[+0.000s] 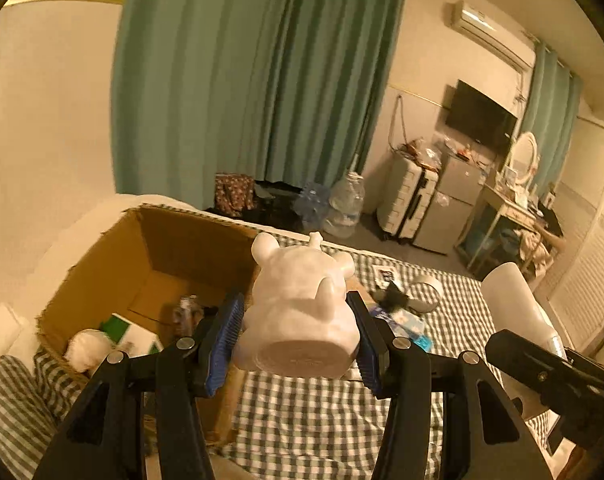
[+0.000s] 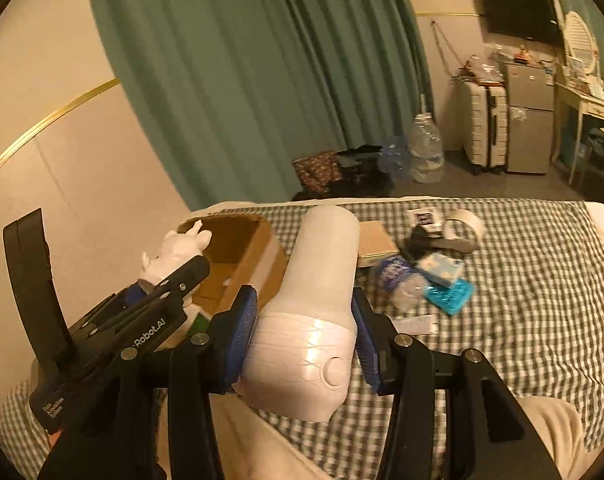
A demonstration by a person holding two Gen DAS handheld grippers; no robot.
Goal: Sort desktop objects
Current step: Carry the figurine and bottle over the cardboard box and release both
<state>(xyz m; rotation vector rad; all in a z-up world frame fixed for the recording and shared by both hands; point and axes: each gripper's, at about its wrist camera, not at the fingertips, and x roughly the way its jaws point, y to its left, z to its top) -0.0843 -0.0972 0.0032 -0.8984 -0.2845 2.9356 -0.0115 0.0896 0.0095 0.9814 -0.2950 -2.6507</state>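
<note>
Left hand-held gripper (image 1: 297, 334) clamps white animal figurine (image 1: 302, 304) between its pads.

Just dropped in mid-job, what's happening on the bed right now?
A person is sorting clutter off a checked bedspread with a handheld gripper in each hand. The left gripper is shut on a white animal figurine, held in the air next to the open cardboard box, which already holds a few items. The right gripper is shut on a white cylindrical device. A tape roll, packets and other bits remain on the bed.
</note>
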